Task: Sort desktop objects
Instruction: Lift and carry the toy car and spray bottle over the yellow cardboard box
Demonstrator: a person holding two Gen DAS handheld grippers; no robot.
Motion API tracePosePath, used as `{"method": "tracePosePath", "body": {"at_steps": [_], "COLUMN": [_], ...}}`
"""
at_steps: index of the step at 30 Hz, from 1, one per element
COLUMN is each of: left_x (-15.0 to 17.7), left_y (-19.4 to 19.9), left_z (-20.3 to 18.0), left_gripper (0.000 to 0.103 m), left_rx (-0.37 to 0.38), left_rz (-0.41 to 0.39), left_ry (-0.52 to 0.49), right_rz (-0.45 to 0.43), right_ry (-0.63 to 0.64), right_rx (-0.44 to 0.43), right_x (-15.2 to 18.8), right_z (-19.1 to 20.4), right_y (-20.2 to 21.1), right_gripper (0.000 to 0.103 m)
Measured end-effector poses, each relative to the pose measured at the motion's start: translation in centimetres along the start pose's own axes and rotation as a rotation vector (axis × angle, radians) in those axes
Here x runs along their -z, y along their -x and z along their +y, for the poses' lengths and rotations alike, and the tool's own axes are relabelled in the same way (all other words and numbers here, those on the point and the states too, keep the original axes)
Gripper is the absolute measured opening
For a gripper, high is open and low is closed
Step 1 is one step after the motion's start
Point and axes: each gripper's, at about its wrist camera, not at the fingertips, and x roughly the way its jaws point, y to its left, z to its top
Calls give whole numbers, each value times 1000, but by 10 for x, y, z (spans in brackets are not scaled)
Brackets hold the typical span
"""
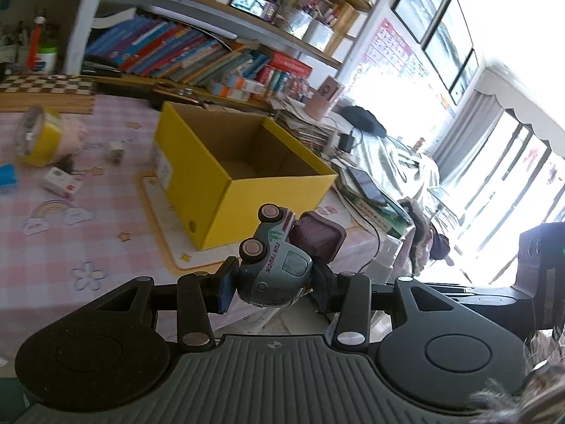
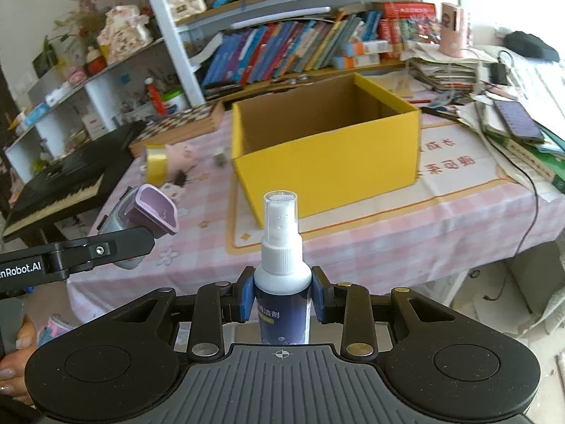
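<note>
Two claws, each loaded, short of the yellow box.

The left gripper [image 1: 273, 288] pinches a grey toy truck [image 1: 273, 265] by its cab, wheels turned sideways, purple bucket pointing away from the claw. The right gripper [image 2: 282, 298] clamps a white-capped spray bottle [image 2: 282, 247] upright between its blue pads. Ahead of both, on the pink checked tablecloth [image 2: 388, 233], stands the open yellow box [image 2: 328, 155]; beyond it to the left lie a yellow tape roll [image 2: 156, 162] and small items.
</note>
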Motion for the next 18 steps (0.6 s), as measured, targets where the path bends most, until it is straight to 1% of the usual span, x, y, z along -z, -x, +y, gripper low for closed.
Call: {"method": "tracePosePath", "body": {"at_steps": [5, 9, 13, 18], "left_x": [-11, -25, -45, -71], "left_y": [-21, -35, -47, -67], "left_z": [-10, -16, -23, -28], "left_gripper": [41, 41, 41, 41], "left_rx": [2, -5, -23, -41], "left_rz": [5, -11, -46, -90], "left_ry": [-19, -22, -41, -48], "right_rz": [8, -7, -45, -121], "right_ry": [-7, 1, 14, 38], "right_rx": [3, -12, -39, -86], "right_x": [-14, -31, -57, -100], "right_z": [-20, -31, -43, -56], "right_y": [-10, -15, -22, -28], "right_gripper": [33, 33, 33, 33]}}
